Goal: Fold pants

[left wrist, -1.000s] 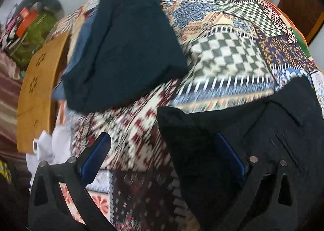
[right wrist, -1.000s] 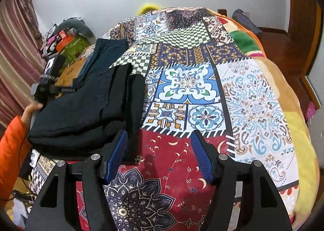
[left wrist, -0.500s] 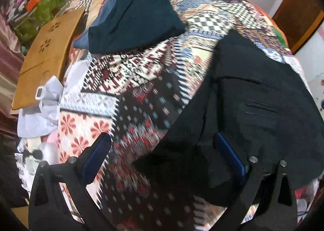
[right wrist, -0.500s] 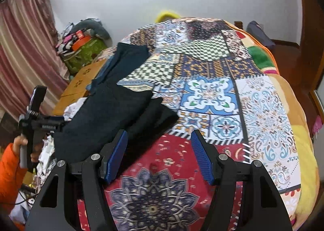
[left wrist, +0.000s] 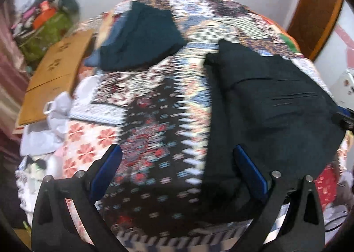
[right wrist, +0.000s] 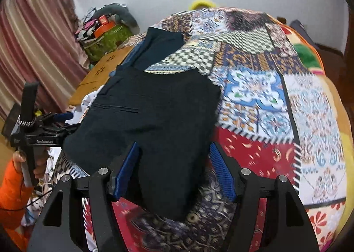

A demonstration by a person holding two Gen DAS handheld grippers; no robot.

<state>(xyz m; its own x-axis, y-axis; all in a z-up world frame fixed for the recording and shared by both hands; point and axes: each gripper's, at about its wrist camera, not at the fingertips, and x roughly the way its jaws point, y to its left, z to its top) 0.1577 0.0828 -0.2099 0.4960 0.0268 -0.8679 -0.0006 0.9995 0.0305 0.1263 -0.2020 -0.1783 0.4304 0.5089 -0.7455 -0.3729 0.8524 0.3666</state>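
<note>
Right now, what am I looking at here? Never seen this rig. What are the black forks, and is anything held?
No robot: a person carries two handheld grippers, each with a fisheye camera looking along its blue-padded fingers. One picture is from the left gripper, the other from the right gripper; the right view also shows the left tool in the person's hand. Both are open, holding nothing. On the patchwork quilt lie the folded black pants and, farther back, a folded dark teal garment.
</note>
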